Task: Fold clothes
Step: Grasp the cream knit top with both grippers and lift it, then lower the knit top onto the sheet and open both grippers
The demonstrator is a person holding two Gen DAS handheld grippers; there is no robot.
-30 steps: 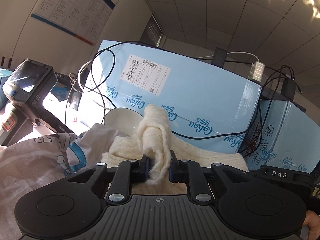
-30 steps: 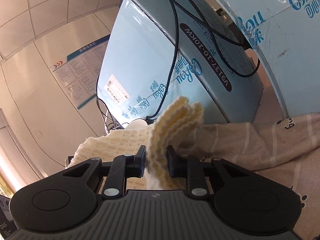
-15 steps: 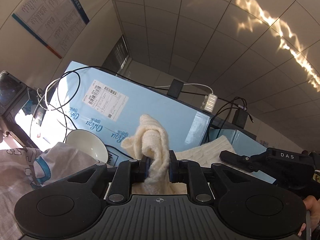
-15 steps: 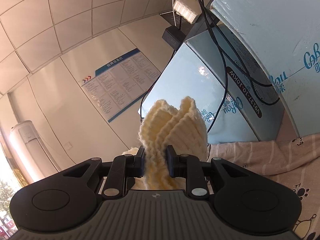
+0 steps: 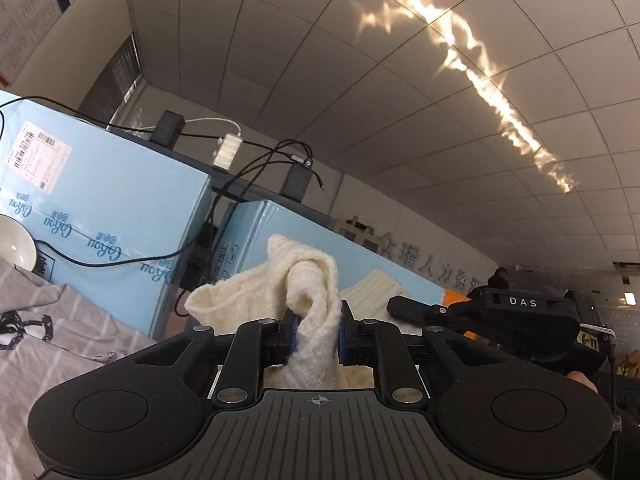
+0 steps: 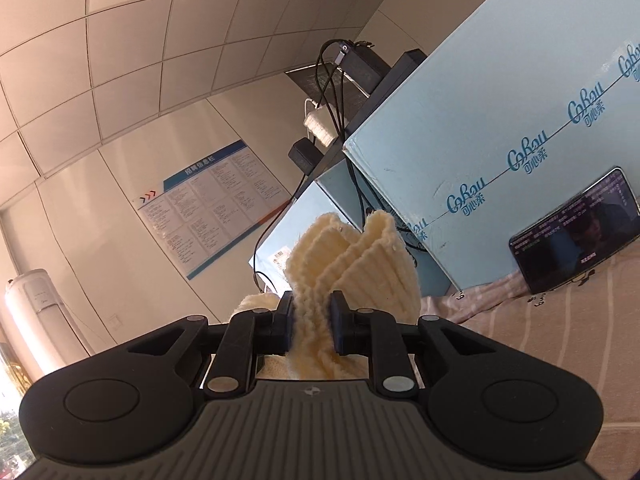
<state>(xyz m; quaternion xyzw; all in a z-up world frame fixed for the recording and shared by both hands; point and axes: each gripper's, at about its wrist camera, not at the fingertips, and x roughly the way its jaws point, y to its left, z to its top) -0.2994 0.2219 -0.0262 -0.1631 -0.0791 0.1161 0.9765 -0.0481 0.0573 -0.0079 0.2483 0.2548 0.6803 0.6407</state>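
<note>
Left wrist view has us pinching the cream knitted sweater in the left gripper; our right gripper clamps its ribbed edge, jaws just closing tighter. Both have swung up from the striped bedsheet toward the pale blue cardboard boxes, so we judge the fold begun.

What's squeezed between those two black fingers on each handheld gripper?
A bunched fold of the cream knit sweater. The left gripper pinches it in the left wrist view, the right gripper pinches another ribbed part in the right wrist view.
</note>
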